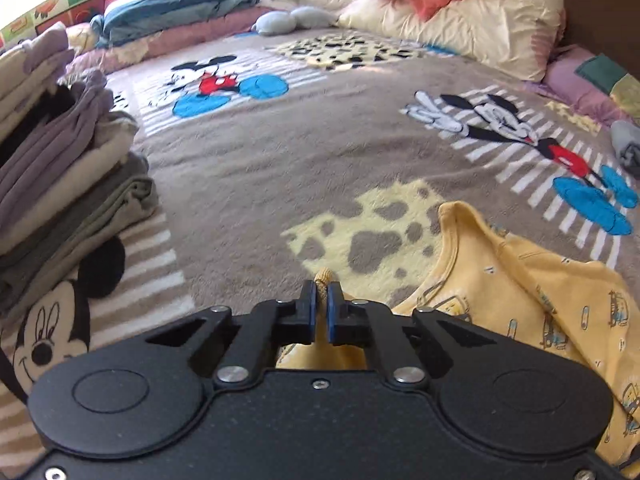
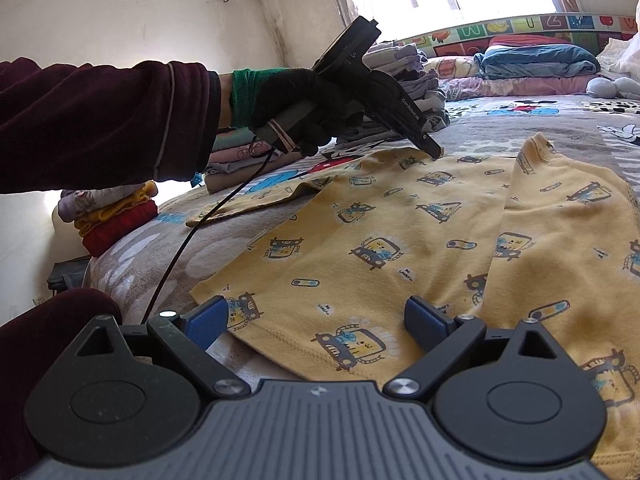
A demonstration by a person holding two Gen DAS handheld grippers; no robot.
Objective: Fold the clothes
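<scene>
1. Sunlit bedroom: a cartoon-mouse blanket covers the bed where we work.
2. Our yellow shirt lies spread flat on the blanket, beside the folded stack.
3. Our left gripper pinches the shirt's edge, pads pressed together on the cloth.
4. Our right gripper rests spread wide over the shirt's near hem, holding nothing.

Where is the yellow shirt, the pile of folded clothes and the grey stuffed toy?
yellow shirt (image 2: 360,216): right wrist view, middle of the body.
pile of folded clothes (image 1: 68,184): left wrist view, folded edges.
grey stuffed toy (image 1: 294,20): left wrist view, its middle.
</scene>
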